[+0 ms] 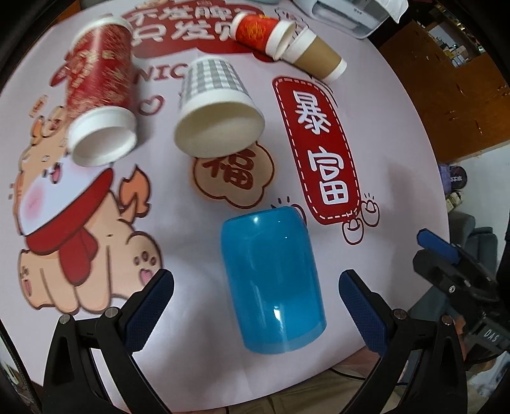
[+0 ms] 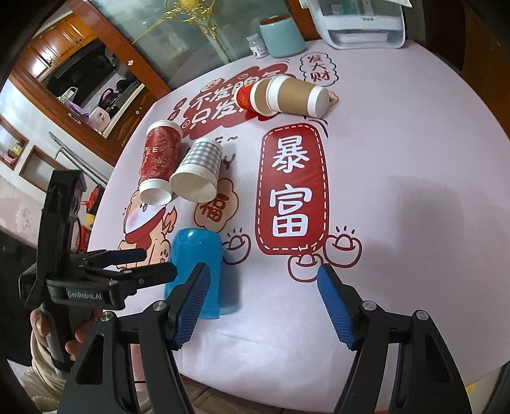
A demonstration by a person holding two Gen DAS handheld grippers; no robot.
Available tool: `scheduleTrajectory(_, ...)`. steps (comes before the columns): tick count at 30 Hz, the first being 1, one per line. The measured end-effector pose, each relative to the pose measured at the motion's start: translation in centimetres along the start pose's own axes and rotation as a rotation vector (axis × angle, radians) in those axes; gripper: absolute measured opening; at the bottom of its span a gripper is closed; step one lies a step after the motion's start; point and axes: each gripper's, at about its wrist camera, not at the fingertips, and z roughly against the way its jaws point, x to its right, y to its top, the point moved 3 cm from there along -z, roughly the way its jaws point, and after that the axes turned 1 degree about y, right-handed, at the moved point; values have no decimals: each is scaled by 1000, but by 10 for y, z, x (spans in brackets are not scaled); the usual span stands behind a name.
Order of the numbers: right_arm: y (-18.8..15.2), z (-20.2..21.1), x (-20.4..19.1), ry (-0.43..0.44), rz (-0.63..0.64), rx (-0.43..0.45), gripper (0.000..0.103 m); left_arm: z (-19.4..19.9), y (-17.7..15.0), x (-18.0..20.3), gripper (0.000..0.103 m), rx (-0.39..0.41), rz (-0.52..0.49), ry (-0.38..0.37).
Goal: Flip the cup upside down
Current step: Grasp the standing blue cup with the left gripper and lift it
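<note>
A blue plastic cup stands upside down on the printed tablecloth, mouth down, closed base up. My left gripper is open, one finger on each side of the cup, not touching it. In the right wrist view the blue cup stands left of centre, partly hidden by my right gripper's left finger. My right gripper is open and empty, to the right of the cup. The left gripper shows there from the side, at the cup.
Several paper cups lie on their sides further back: a red one, a grey checked one, a small red one and a brown one. A white box and a teal jar stand at the far edge.
</note>
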Motion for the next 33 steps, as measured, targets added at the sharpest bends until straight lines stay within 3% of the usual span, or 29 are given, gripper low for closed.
scheduleTrajectory(4, -1, -10, 5, 6, -10, -14, 71, -13, 5, -1, 94, -49, 14, -40)
scheduleTrajectory(13, 0, -21, 12, 8, -32, -22, 71, -36, 11, -6, 89, -120, 44, -98)
scheduleTrajectory(20, -2, -31, 16, 5, -45, -42, 71, -42, 12, -4, 71, -156, 47, -148)
scheduleTrajectory(22, -2, -32, 17, 6, -47, -44, 71, -43, 13, -1, 70, -159, 42, -154)
scheduleTrajectory(28, -2, -36, 21, 9, -65, -48, 71, -41, 12, 1, 69, -148, 32, -152)
scheduleTrajectory(33, -3, -36, 22, 8, -70, -46, 71, -29, 10, 9, 69, -44, -11, -100)
